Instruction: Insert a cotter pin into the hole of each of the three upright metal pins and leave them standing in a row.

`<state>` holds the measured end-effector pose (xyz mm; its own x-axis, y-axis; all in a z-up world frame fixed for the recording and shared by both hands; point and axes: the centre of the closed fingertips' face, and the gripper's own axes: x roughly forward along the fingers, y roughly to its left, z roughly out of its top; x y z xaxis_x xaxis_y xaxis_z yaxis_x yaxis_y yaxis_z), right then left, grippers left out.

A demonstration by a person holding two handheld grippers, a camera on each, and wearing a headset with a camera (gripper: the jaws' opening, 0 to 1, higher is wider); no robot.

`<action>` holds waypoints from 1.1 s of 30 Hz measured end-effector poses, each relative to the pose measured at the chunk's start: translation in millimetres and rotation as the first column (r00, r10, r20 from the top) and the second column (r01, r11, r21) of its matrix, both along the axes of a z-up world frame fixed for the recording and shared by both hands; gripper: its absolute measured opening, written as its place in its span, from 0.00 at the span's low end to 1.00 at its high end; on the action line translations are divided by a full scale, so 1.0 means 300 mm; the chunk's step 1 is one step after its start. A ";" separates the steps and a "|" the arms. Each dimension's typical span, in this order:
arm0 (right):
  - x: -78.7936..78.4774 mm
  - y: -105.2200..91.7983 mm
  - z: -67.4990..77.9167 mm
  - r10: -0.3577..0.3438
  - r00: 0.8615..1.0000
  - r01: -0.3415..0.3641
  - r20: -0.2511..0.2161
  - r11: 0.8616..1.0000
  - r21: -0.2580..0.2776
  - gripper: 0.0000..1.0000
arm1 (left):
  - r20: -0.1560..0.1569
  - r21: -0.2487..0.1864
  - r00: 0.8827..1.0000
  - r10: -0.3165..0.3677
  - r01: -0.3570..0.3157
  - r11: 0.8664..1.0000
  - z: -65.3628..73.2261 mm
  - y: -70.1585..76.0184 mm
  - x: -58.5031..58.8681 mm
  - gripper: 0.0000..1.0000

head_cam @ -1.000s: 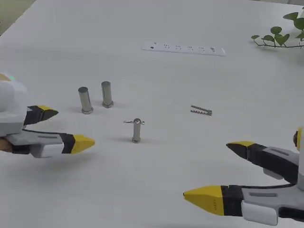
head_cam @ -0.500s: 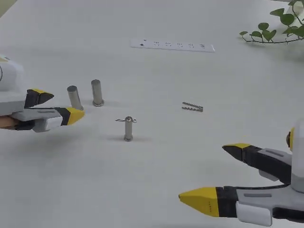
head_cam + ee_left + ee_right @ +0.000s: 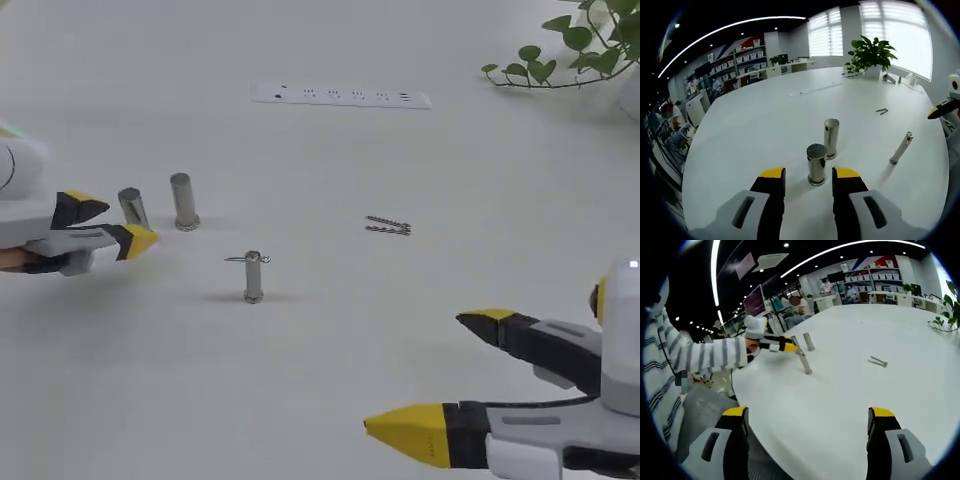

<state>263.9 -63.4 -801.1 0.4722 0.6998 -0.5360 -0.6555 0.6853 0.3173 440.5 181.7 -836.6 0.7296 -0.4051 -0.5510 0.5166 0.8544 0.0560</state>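
My left claw (image 3: pixel 809 174) is open, nearest metal pin (image 3: pixel 816 162) upright betw. its jaws, not gripped. Right claw (image 3: pixel 422 372) wide open, empty. Loose cotter pins (image 3: pixel 388 226) lie well apart.

The left gripper (image 3: pixel 809 175) has its jaws spread wide, yellow tips either side of the nearest metal pin (image 3: pixel 816 164), clear of it. A second pin (image 3: pixel 831 138) stands just behind. A third pin (image 3: pixel 902 148) stands further right on the white table (image 3: pixel 740 135), with loose cotter pins (image 3: pixel 882 111) beyond.
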 end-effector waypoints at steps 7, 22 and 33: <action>0.005 -0.003 0.001 -0.007 1.000 0.007 -0.002 1.000 0.006 1.00 | -0.007 -0.011 1.000 -0.020 0.020 1.000 0.001 -0.023 0.001 0.22; 0.005 -0.011 0.004 -0.022 1.000 0.022 0.000 1.000 0.012 0.99 | -0.024 -0.042 0.999 -0.026 0.025 0.999 -0.004 -0.042 -0.009 0.11; -0.002 -0.011 0.004 -0.021 1.000 0.021 0.000 1.000 0.016 0.99 | -0.026 -0.046 0.999 -0.021 0.020 0.999 0.002 -0.049 -0.035 0.11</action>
